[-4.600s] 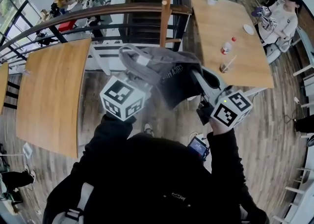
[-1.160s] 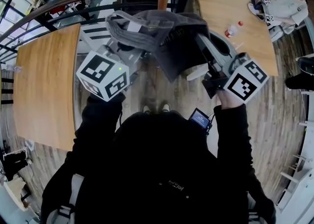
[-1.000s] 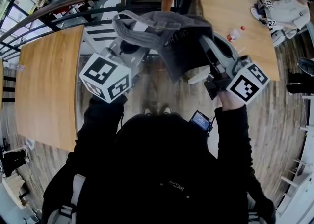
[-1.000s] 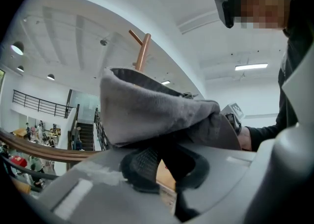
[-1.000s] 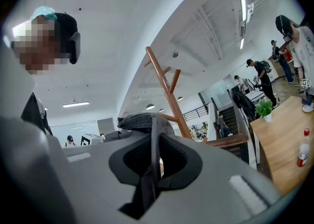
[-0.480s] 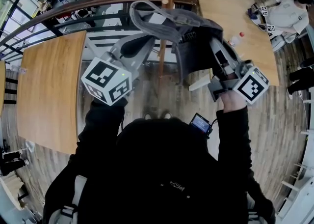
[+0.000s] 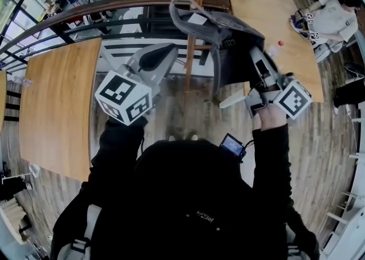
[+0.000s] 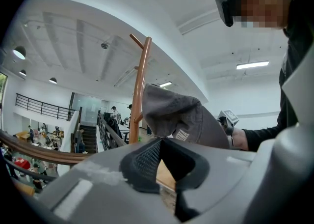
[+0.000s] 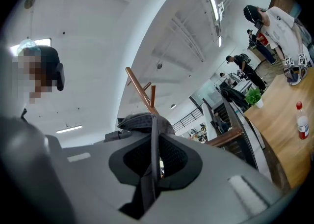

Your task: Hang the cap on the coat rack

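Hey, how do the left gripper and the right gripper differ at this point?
The right gripper is clamped on the brim of the grey cap; the left gripper has its jaws together on nothing. The right gripper holds the cap against the coat rack pole; the left gripper sits left of the pole, clear of the cap. Both are grey and carry a marker cube.

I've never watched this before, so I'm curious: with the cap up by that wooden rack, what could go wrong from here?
1. Only the right gripper holds the cap, pinching a thin edge of fabric. The left gripper is clear of it, so the limp cap could slip or swing.
2. The coat rack has slim, slanted pegs; the sagging cap might miss one or slide off.
3. The coat rack is a thin pole; a bump might rock it.
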